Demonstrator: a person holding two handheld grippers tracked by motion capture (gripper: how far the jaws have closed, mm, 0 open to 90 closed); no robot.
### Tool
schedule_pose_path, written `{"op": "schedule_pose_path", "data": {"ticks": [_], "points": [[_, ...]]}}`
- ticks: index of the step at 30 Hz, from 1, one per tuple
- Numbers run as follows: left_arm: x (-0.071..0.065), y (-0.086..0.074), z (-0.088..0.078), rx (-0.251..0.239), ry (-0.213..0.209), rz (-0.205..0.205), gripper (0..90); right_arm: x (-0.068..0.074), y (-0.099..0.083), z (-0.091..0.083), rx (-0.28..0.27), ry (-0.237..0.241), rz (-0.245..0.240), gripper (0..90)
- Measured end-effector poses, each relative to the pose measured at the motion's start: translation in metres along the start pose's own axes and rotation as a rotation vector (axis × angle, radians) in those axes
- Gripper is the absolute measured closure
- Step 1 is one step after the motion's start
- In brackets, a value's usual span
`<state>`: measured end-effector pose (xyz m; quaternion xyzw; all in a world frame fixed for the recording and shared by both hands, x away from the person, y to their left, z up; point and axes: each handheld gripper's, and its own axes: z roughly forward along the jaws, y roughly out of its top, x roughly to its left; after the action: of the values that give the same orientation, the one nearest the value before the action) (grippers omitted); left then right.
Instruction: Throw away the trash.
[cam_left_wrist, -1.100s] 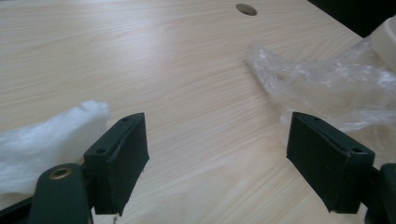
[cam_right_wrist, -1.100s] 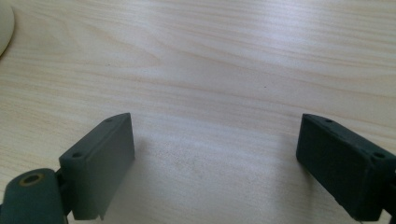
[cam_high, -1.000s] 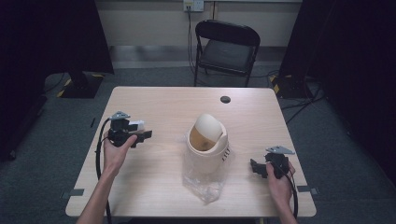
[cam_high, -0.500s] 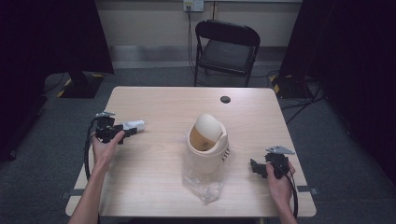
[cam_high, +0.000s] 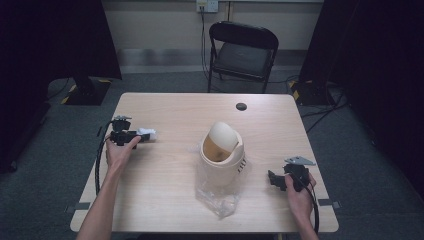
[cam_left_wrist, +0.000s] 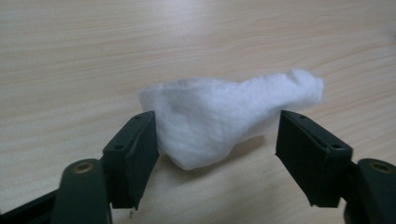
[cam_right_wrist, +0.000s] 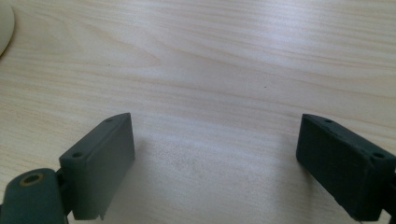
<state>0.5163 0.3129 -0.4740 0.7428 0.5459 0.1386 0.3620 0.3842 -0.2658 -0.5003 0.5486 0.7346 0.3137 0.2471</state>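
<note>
L gripper (cam_left_wrist: 215, 135) by table (cam_high: 175, 107) left edge, jaws just been closing around white wad (cam_left_wrist: 224, 114), not pressing; R gripper (cam_right_wrist: 215, 154) wide, by right edge.

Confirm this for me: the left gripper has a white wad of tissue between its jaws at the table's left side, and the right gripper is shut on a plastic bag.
Wrong on the right gripper: the right gripper view shows its jaws open over bare table. The plastic bag lies by the small bin. The white wad is between the left gripper's jaws.

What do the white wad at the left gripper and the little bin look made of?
White wad: soft fibrous stuff, likely cotton or tissue; matte, fuzzy edges, crumpled folds. Bin: apparently hard plastic, smooth cream shell with a domed swing lid. Clear bag under it: thin glossy film.
</note>
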Motion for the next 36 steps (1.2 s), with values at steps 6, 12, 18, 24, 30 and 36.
{"op": "schedule_pose_path", "data": {"ticks": [6,12,18,24,30,36], "points": [[-0.002,0.002,0.014,0.036,0.023,0.021,43.5,0.000,0.000,0.000,0.000,0.000,-0.001,10.6],[-0.003,0.003,0.022,0.030,0.028,0.031,66.9,0.000,0.000,0.000,0.001,0.001,0.000,10.6],[-0.005,0.003,0.019,0.035,0.007,0.044,80.1,0.000,0.000,0.000,0.000,0.001,-0.001,10.6],[-0.003,-0.001,0.011,0.005,-0.043,0.025,80.3,0.000,0.000,0.000,0.000,0.000,-0.001,10.6],[-0.003,-0.001,0.000,-0.040,-0.074,0.008,80.3,0.000,0.000,0.000,0.000,0.001,-0.001,10.6],[-0.006,0.001,-0.005,-0.065,-0.092,0.014,80.3,0.000,0.000,0.000,0.000,0.001,-0.001,10.6]]}}
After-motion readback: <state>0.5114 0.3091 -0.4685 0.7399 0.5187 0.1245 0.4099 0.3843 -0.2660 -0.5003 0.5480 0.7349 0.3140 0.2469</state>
